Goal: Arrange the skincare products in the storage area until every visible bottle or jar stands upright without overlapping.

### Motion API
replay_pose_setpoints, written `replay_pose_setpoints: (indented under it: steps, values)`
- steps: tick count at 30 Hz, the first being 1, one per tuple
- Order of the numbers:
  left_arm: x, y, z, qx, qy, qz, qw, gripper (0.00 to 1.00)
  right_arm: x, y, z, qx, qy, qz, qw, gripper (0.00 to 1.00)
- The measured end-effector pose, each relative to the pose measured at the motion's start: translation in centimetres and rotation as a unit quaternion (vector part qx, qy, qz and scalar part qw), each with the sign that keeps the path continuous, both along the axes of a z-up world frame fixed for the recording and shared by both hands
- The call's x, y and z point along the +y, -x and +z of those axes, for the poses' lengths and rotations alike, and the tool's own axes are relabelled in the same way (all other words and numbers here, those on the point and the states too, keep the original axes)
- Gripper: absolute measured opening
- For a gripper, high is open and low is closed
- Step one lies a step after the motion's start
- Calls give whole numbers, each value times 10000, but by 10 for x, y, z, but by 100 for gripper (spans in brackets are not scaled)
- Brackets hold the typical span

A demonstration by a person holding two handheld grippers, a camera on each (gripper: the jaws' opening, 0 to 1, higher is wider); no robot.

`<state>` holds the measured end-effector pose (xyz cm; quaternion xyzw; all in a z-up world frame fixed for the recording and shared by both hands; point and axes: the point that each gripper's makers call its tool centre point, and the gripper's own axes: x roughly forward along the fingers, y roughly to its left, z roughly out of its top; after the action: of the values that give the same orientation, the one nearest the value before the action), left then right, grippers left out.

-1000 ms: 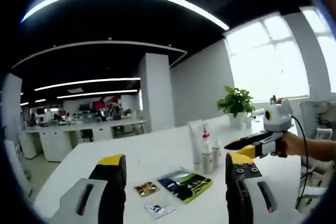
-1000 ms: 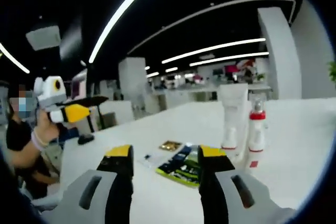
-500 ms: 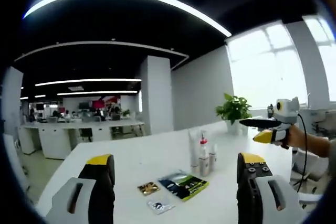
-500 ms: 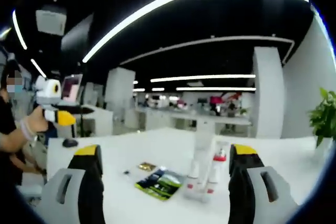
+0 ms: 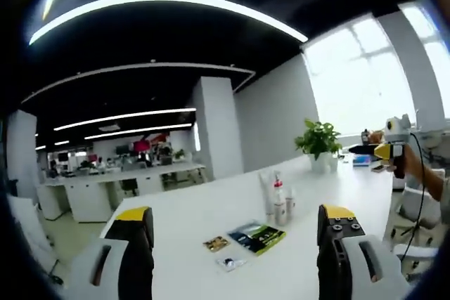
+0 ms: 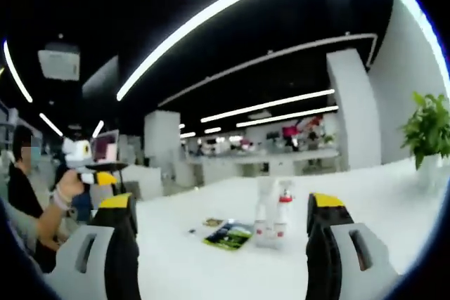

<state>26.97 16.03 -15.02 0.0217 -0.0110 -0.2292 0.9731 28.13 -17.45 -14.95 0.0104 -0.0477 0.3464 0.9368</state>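
Three skincare products stand upright in a tight cluster on the white table (image 5: 183,223): a white tube (image 5: 266,187), a bottle with a red collar (image 5: 279,198) and a small white bottle (image 5: 290,200). In the right gripper view the tube (image 6: 264,205) and the red-collared bottle (image 6: 281,216) stand side by side. My left gripper (image 5: 235,216) is open, well short of them. My right gripper (image 6: 222,205) is open too and holds nothing. Each gripper also shows in the other view, held up in a hand: the right gripper (image 5: 357,150), the left gripper (image 6: 112,172).
A green and blue packet (image 5: 257,235), a gold sachet (image 5: 216,244) and a small sachet (image 5: 228,263) lie flat in front of the bottles. A potted plant (image 5: 318,142) stands at the far table end. A seated person (image 6: 28,194) is at the left.
Both grippers' jaws have spread wider since a second ago. Both cameras have drawn back, so the bottles and packets look smaller. The products themselves have not moved.
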Motion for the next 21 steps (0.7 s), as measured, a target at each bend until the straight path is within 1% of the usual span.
replay_pose_setpoints:
  steps: [1, 2, 6, 8, 9, 11, 15, 18, 20, 21]
  values:
    - [3, 4, 2, -38, 187, -9, 9998, 100, -3, 3, -3, 35, 86, -31, 10000, 100]
    - [5, 5, 4, -71, 301, 4, 9995, 100, -8, 6, -5, 59, 83, -93, 9999, 100]
    - [20, 11, -4, -15, 334, 135, 9993, 100, -16, 15, -7, 5, 1, -111, 9999, 100]
    - [30, 15, -12, 17, 326, 229, 9992, 100, -20, 19, -10, -8, -46, -136, 9999, 100]
    - [35, 17, -16, 34, 373, 266, 9989, 100, -26, 18, -11, -1, -86, -196, 9998, 100]
    - [43, 19, -21, 62, 469, 324, 9984, 100, -29, 20, -14, -35, -135, -224, 9997, 100]
    - [58, 25, -36, 150, 646, 449, 9968, 100, -35, 25, -21, -55, -156, -249, 9996, 100]
    - [64, 28, -43, 177, 776, 483, 9957, 100, -39, 25, -25, -82, -155, -314, 9994, 100]
    - [68, 34, -54, 281, 767, 494, 9954, 100, -42, 25, -34, -10, -151, -361, 9992, 100]
    - [70, 35, -57, 291, 751, 522, 9954, 100, -42, 26, -39, 51, -147, -377, 9992, 100]
